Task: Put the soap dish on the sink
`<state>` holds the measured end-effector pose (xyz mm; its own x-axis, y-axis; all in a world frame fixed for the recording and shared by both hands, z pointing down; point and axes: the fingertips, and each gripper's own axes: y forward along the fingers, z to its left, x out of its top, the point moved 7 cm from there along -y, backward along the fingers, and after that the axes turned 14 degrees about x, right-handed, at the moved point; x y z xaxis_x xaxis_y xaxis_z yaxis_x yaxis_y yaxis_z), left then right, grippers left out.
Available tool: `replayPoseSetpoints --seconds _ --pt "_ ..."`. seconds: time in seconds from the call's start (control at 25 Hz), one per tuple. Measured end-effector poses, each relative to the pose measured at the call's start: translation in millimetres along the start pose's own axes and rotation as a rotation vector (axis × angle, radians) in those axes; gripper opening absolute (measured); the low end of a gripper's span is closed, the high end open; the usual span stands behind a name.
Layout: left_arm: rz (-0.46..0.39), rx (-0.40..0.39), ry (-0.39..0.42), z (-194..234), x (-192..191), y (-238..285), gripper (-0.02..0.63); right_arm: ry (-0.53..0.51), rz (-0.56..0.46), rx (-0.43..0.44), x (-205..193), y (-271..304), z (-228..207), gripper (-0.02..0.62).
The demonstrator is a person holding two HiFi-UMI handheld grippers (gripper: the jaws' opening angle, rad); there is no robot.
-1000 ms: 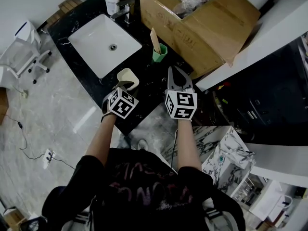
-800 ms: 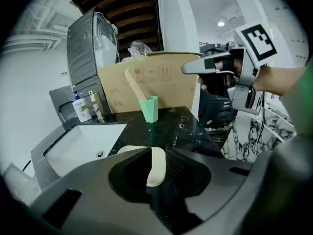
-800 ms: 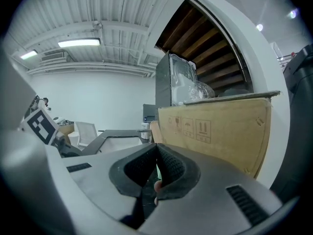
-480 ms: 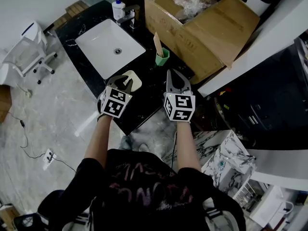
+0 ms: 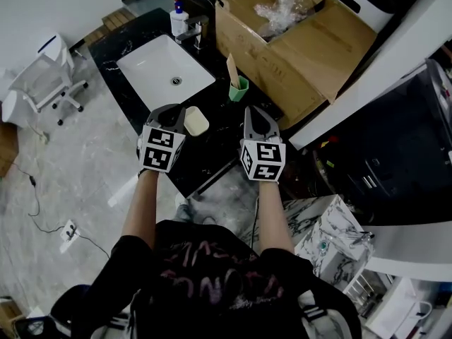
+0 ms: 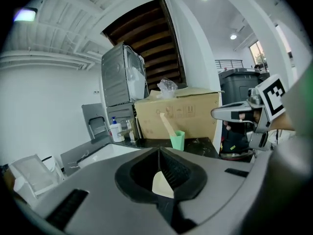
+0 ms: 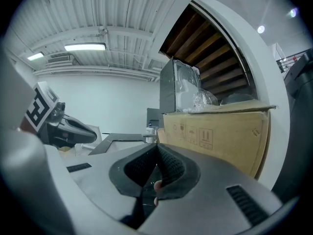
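Soap dish at the counter, off the sink's near corner.
Black marble counter [image 5: 220, 141] carries a brown cardboard box [image 5: 311, 41] and a white rectangular sink [image 5: 152, 69]. Left gripper [image 6: 157, 150] is clamped on the rim of the cream rounded soap dish [image 5: 197, 122], just beside the sink; resting or lifted, cannot tell. Right gripper [image 7: 157, 146] is clenched on nothing.

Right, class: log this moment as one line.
left gripper: shut on soap dish | right gripper: shut, empty | location: counter beside sink
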<state>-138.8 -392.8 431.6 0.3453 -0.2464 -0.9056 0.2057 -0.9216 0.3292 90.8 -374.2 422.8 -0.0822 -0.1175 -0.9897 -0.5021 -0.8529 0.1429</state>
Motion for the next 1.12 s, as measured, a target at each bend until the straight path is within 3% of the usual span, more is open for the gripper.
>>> replayPoseSetpoints --seconds 0.44,0.92,1.12 --pt "-0.173 0.086 -0.074 9.0 34.6 -48.4 0.015 0.002 -0.018 0.002 6.4 -25.9 7.9 0.014" --pt "-0.253 0.136 -0.17 18.3 39.0 -85.6 0.014 -0.022 -0.043 -0.006 7.9 -48.2 16.8 0.014" --pt "-0.262 0.143 -0.159 12.7 38.7 -93.9 0.014 -0.021 -0.041 0.009 5.5 -56.2 17.6 0.014"
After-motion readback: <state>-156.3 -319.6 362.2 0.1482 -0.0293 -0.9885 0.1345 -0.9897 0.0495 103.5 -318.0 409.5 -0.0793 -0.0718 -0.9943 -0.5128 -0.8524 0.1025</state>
